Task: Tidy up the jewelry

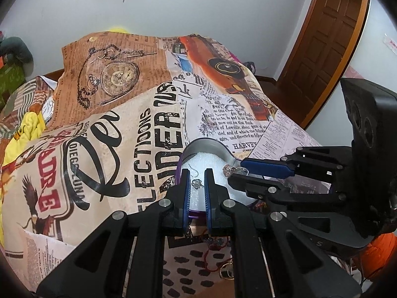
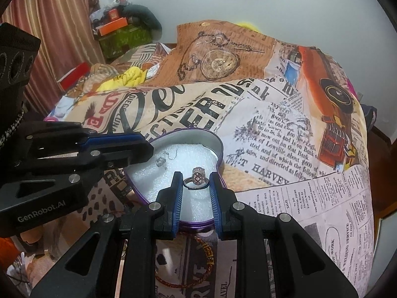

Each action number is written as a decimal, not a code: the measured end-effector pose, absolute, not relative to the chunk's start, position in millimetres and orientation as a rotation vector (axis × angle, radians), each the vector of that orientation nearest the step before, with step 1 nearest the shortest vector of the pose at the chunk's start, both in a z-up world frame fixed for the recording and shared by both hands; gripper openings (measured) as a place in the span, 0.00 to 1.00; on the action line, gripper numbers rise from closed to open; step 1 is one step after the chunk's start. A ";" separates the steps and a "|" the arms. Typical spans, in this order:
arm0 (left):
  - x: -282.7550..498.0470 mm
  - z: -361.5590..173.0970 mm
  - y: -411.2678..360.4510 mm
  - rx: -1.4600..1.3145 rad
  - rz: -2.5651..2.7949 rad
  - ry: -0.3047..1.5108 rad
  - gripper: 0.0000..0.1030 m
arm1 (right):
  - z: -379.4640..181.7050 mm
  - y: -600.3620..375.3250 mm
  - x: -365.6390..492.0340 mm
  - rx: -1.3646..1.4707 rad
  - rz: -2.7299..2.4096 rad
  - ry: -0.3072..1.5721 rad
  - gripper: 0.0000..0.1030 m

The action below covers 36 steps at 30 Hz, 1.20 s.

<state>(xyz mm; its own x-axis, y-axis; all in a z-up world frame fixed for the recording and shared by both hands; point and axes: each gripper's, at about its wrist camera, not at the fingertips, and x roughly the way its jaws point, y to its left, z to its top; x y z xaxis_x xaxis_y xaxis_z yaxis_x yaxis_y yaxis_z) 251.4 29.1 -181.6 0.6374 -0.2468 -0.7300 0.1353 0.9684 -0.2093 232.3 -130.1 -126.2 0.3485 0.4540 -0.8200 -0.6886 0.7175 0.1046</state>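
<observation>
A heart-shaped purple tin (image 2: 218, 149) with a white foam lining (image 2: 188, 154) sits on the printed bedspread. It also shows in the left wrist view (image 1: 213, 146). A silver earring (image 1: 197, 183) lies on the foam between the tips of my left gripper (image 1: 197, 180), whose jaws stand slightly apart around it. In the right wrist view the earring (image 2: 161, 161) lies loose beside the left gripper (image 2: 139, 149). My right gripper (image 2: 197, 181) holds a ring (image 2: 197, 177) with a large stone over the foam; the ring (image 1: 232, 170) also shows at its tips (image 1: 237, 171).
A red and gold bangle (image 2: 201, 268) lies on the bedspread below the tin. More jewelry, a red cord and a gold ring (image 1: 227, 270), lies under my left gripper. Clutter and boxes (image 2: 121, 29) stand at the far left; a wooden door (image 1: 330, 37) is at right.
</observation>
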 end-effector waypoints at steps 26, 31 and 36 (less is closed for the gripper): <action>200.5 -131.9 40.9 -0.119 -0.127 0.775 0.25 | -79.3 -148.0 201.1 -0.271 0.654 0.896 0.32; 186.0 -128.2 41.5 -0.107 -0.116 0.776 0.31 | -72.6 -159.2 192.4 -0.251 0.627 0.890 0.43; 175.5 -135.5 38.9 -0.098 -0.117 0.803 0.32 | -72.7 -169.6 185.5 -0.242 0.604 0.905 0.44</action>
